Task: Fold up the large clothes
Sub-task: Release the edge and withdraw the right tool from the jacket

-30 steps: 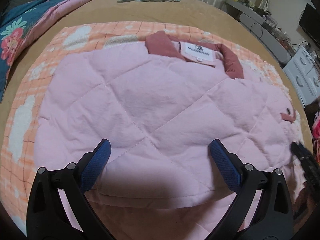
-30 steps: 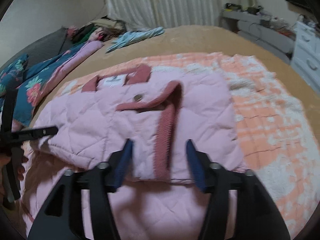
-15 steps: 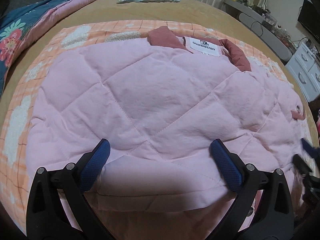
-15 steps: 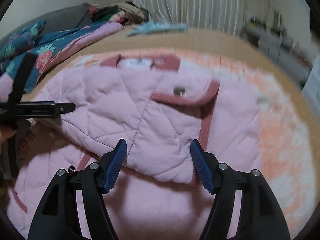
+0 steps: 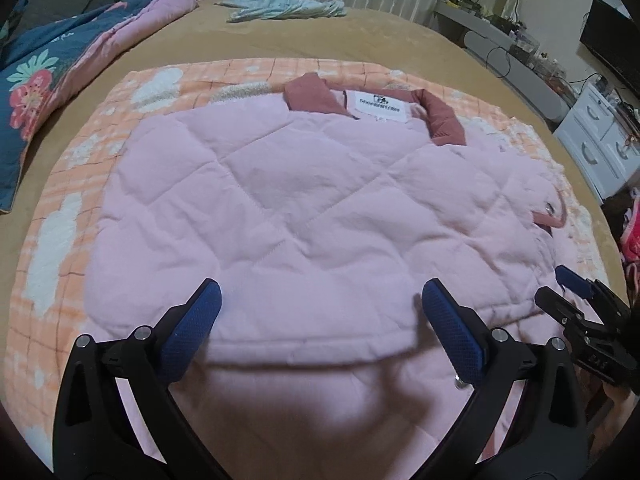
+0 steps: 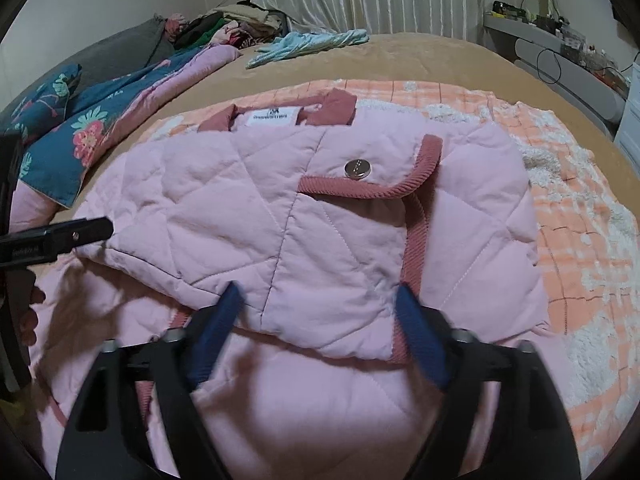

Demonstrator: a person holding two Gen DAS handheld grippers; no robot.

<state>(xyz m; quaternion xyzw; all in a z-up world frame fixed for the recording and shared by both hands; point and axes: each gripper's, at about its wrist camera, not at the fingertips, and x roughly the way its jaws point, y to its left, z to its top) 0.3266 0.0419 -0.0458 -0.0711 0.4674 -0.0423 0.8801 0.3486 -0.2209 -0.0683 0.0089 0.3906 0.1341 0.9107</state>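
A pink quilted jacket (image 5: 304,208) with a dusty-red collar (image 5: 316,94) and a white label lies folded on an orange checked blanket (image 5: 72,184). In the right wrist view the jacket (image 6: 280,216) shows a red-trimmed pocket flap with a metal snap (image 6: 357,168). My left gripper (image 5: 320,308) is open and empty, just above the folded near edge. My right gripper (image 6: 318,312) is open and empty over the near edge by the red trim; it also shows at the right of the left wrist view (image 5: 576,300). The left gripper's finger (image 6: 60,236) shows at the left.
The blanket lies on a tan bed (image 5: 360,36). A blue floral quilt (image 5: 48,76) lies along the left, a light blue garment (image 5: 280,4) at the far side, a clothes pile (image 6: 240,24) beyond. White drawers (image 5: 600,132) and a cluttered shelf stand on the right.
Both grippers have drawn back toward the jacket's near edge, and the left wrist view has lifted to show more of the bed. The jacket lies as before. Both stay open.
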